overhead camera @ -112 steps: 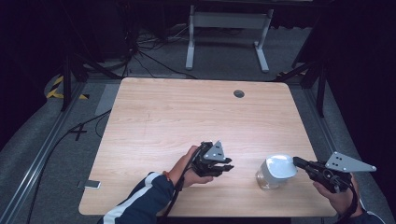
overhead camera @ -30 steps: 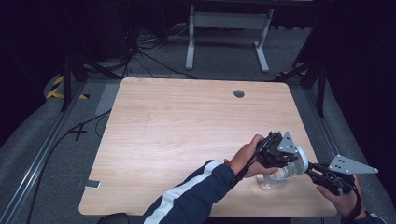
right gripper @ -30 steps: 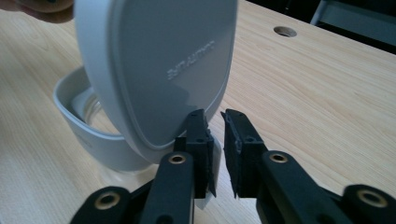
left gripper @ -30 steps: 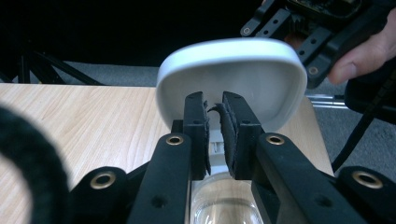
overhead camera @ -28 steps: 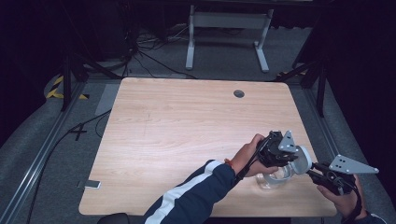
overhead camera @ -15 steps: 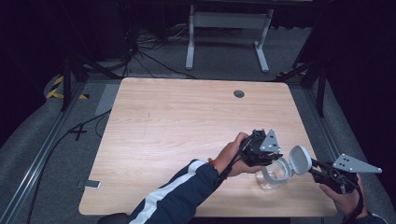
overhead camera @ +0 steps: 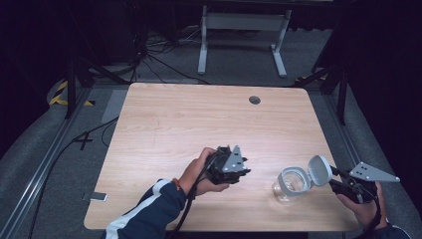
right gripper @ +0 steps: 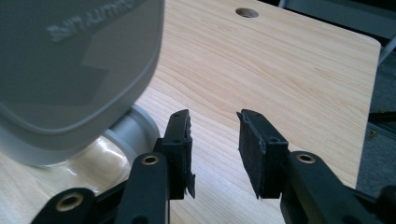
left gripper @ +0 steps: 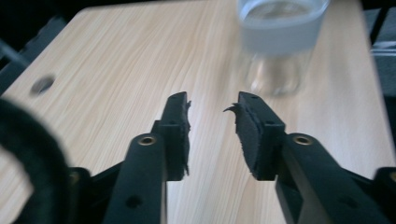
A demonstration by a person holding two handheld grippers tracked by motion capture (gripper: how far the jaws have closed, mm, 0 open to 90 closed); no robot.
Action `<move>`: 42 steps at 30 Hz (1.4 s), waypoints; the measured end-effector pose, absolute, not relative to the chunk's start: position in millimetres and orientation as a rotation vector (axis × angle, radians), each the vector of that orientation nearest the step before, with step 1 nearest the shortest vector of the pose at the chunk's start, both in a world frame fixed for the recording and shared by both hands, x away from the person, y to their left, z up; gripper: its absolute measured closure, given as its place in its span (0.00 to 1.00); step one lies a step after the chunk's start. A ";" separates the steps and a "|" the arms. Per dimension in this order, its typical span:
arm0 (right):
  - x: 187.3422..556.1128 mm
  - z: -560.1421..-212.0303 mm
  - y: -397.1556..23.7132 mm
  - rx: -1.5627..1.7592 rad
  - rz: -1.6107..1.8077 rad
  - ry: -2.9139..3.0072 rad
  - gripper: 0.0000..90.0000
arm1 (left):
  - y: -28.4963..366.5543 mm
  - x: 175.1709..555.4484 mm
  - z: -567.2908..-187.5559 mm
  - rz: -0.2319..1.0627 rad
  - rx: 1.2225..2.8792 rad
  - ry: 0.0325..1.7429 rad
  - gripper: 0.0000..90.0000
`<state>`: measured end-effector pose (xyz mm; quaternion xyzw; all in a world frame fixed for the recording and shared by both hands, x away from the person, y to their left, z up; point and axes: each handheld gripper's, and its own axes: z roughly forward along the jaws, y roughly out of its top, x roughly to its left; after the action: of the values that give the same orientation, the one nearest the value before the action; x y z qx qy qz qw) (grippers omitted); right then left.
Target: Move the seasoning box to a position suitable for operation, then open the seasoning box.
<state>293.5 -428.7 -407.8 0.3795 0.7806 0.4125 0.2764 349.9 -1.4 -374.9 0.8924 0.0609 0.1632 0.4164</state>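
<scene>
Two grippers of mine, both parted and empty, flank a clear jar (overhead camera: 290, 183).
The jar stands ahead of my left gripper (left gripper: 212, 133); its flipped-up lid (right gripper: 74, 70) looms beside my right gripper (right gripper: 215, 149).

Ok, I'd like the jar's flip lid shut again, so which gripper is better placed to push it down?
Probably the right gripper: it sits beside the raised lid of the jar, jaws open and empty. The left gripper is farther off across bare table, also open.
</scene>
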 end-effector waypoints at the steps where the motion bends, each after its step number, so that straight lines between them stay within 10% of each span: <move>1: 293.6 -408.5 -429.1 1.021 1.107 2.099 0.70 | 6.9 350.9 -377.6 0.402 2.251 0.176 0.67; 27: 294.1 -423.2 -433.4 1.035 0.997 2.140 0.57 | 146.8 356.2 -433.1 0.533 2.370 0.579 0.33; 42: 305.9 -450.3 -450.6 1.135 0.948 2.184 0.45 | 195.4 373.2 -455.9 0.473 2.294 0.769 0.30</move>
<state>305.9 -450.6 -450.3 0.4168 0.8019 0.3481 0.2491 373.2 195.4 -455.9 0.8778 0.2943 0.1811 0.3317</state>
